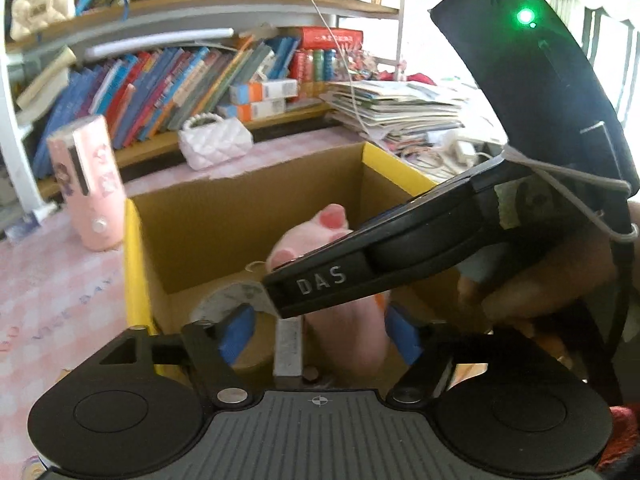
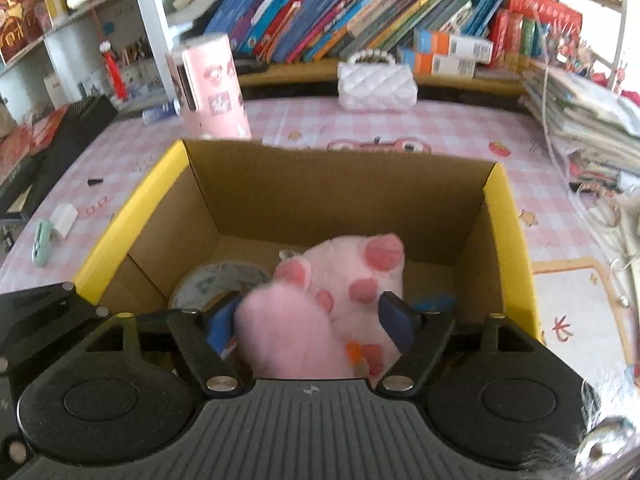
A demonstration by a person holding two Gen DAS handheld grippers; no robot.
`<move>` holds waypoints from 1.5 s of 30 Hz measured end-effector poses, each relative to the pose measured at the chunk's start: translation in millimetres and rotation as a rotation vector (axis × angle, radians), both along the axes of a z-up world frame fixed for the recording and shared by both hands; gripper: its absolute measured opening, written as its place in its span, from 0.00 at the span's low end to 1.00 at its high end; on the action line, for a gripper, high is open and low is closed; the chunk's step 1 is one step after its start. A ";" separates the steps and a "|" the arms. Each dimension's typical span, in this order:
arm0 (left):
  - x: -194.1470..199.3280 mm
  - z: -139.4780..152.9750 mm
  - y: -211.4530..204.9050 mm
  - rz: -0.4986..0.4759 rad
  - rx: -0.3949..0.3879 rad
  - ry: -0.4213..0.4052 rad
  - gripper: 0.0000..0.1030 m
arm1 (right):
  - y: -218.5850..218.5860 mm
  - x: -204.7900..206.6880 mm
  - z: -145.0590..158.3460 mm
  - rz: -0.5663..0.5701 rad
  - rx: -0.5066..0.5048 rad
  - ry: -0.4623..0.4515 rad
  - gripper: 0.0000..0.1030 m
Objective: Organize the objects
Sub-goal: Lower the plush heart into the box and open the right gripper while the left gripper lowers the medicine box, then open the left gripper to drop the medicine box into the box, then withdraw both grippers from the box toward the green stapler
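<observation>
A pink plush paw [image 2: 352, 272] with darker pink pads lies inside an open cardboard box [image 2: 132, 216] with yellow rims, next to a roll of tape [image 2: 216, 280]. My right gripper [image 2: 308, 324] is open over the box, its blue pads on either side of the plush. In the left wrist view the plush paw [image 1: 332, 220] shows behind the right tool's black housing [image 1: 400, 248], which crosses above the box [image 1: 134, 264]. My left gripper [image 1: 320, 336] is open wide in the box, with part of the plush between its pads and a gap on the left. The tape roll [image 1: 228, 300] lies just beyond.
The box stands on a pink checked tablecloth [image 2: 460, 132]. A pink cylinder [image 2: 212, 88] and a white quilted handbag [image 2: 376, 80] stand behind it. Bookshelves run along the back, a paper stack [image 2: 588, 120] sits right, and small items [image 2: 60, 220] lie left.
</observation>
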State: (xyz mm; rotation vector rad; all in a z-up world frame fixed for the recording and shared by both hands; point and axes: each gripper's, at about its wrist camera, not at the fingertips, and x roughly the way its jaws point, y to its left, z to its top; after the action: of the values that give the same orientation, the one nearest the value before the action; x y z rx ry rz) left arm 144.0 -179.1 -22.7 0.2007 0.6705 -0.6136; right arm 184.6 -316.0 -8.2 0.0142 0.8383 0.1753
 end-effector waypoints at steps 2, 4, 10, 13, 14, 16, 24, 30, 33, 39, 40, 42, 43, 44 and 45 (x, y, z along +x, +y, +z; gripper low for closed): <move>-2.5 2.3 5.7 0.029 -0.010 -0.009 0.89 | 1.0 -5.2 3.5 -0.005 -0.005 -0.018 0.75; -6.3 4.7 14.0 0.045 -0.040 -0.003 0.90 | 1.1 -11.6 6.9 -0.014 0.008 -0.034 0.79; -24.7 12.5 28.2 0.066 -0.055 -0.030 0.94 | 8.3 -38.4 18.4 -0.057 0.010 -0.118 0.82; -33.2 16.9 36.6 0.071 -0.068 -0.055 0.95 | 11.8 -54.4 25.2 -0.100 0.002 -0.181 0.83; -34.6 18.4 38.4 0.069 -0.074 -0.062 0.95 | 12.1 -58.7 27.2 -0.116 -0.001 -0.198 0.83; -42.3 21.3 43.6 0.074 -0.081 -0.080 0.97 | 14.2 -70.2 31.2 -0.156 -0.008 -0.239 0.83; -71.4 26.9 73.8 0.116 -0.102 -0.102 0.98 | 23.4 -121.1 39.2 -0.342 -0.049 -0.336 0.87; -90.5 26.6 99.7 0.174 -0.101 -0.090 0.98 | 35.4 -155.9 33.6 -0.432 -0.080 -0.303 0.89; -99.3 23.7 112.0 0.201 -0.088 -0.078 0.99 | 45.5 -169.7 27.0 -0.447 -0.089 -0.266 0.89; -115.7 17.8 136.9 0.244 -0.071 -0.045 0.99 | 70.8 -191.8 12.5 -0.423 -0.091 -0.187 0.90; -118.3 17.0 141.3 0.251 -0.069 -0.040 0.99 | 75.3 -193.5 10.2 -0.412 -0.093 -0.174 0.90; -122.9 15.1 150.3 0.267 -0.064 -0.028 0.99 | 86.0 -198.2 6.0 -0.391 -0.094 -0.151 0.90; -125.3 14.3 155.2 0.278 -0.060 -0.022 0.99 | 91.7 -200.4 4.2 -0.378 -0.092 -0.142 0.90; -127.7 13.4 159.5 0.285 -0.057 -0.019 0.99 | 96.5 -202.0 2.7 -0.366 -0.091 -0.135 0.90; -130.5 12.7 163.7 0.293 -0.055 -0.016 0.99 | 101.8 -203.9 1.6 -0.355 -0.090 -0.130 0.90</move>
State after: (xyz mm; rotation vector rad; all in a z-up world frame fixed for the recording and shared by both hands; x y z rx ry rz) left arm 13.5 -15.5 -10.0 0.0546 0.6521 -0.3486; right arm -19.3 -214.2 -6.7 0.0660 0.7010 -0.1943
